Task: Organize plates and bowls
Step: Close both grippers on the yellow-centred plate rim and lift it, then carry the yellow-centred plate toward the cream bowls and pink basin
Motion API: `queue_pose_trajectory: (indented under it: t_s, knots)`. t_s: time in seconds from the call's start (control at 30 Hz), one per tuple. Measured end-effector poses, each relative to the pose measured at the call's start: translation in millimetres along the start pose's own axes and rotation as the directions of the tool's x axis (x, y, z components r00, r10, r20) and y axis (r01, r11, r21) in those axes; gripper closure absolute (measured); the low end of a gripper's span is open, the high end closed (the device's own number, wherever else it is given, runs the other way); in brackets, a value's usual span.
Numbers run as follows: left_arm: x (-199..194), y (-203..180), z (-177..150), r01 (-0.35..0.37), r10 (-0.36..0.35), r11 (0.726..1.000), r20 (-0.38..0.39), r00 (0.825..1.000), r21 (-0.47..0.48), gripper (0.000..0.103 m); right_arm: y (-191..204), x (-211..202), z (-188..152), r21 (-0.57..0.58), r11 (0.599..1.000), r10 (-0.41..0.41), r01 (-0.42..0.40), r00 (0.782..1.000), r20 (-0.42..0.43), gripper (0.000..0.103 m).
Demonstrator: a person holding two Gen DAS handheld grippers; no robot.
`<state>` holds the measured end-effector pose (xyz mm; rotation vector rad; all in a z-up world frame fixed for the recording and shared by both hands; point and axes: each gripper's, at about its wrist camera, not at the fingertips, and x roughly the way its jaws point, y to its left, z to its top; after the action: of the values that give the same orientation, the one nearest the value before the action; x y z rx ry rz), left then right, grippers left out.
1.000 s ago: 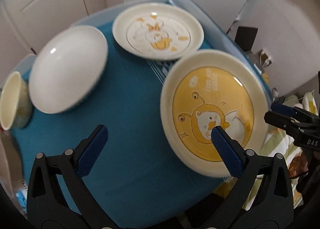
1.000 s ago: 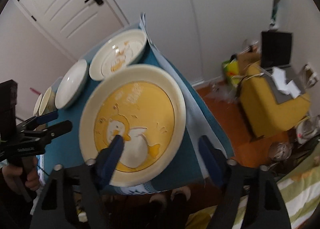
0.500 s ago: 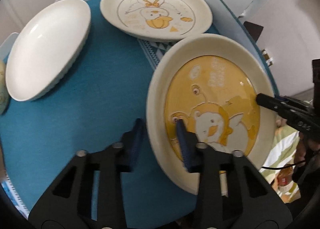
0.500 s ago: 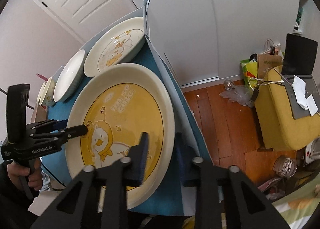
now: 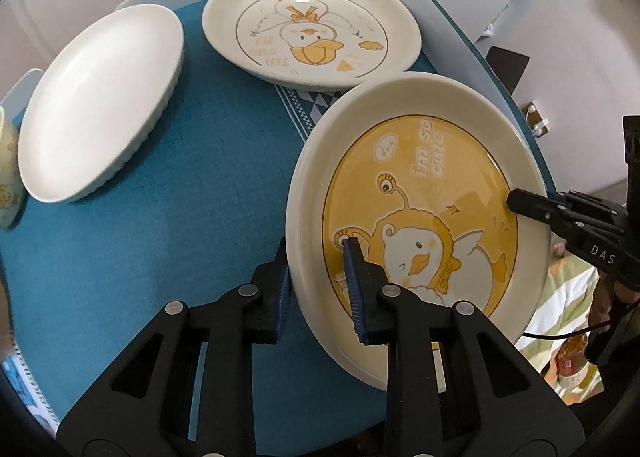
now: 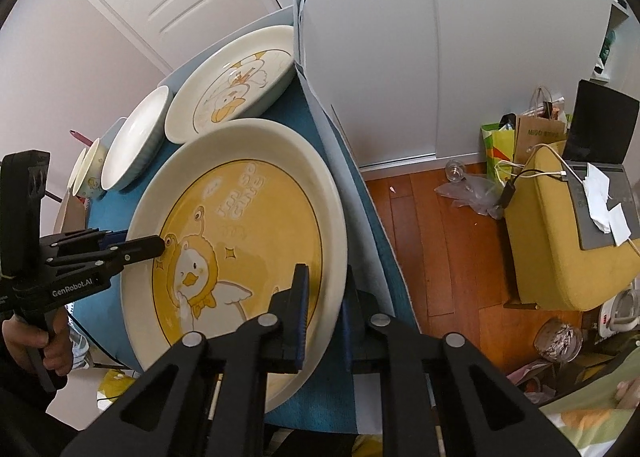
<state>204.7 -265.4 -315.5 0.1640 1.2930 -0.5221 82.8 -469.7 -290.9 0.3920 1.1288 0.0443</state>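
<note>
My left tongs [image 5: 318, 285] have just closed and now pinch the left rim of the big yellow duck plate [image 5: 416, 217], one pad under it, one on its face. My right tongs [image 6: 324, 309] have likewise just clamped the opposite rim, at the lower centre of the right wrist view. The plate sits tilted over the blue-clothed table [image 5: 160, 217]. Above it lies a white duck plate [image 5: 312, 27]; to the upper left a plain white dish [image 5: 100, 101], with a small bowl [image 5: 6, 173] at the left edge.
</note>
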Motion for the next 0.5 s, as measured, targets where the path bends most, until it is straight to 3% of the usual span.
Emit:
queue_pose_trajectory:
  t_s: [0.5]
  knots:
    - [-39.0,36.6,-18.2,0.016,-0.012,0.999,0.082,0.997,-0.044,0.081,28.5,-6.1,9.3,-0.064,0.998,-0.004,0.006,1.0,0.025,0.09]
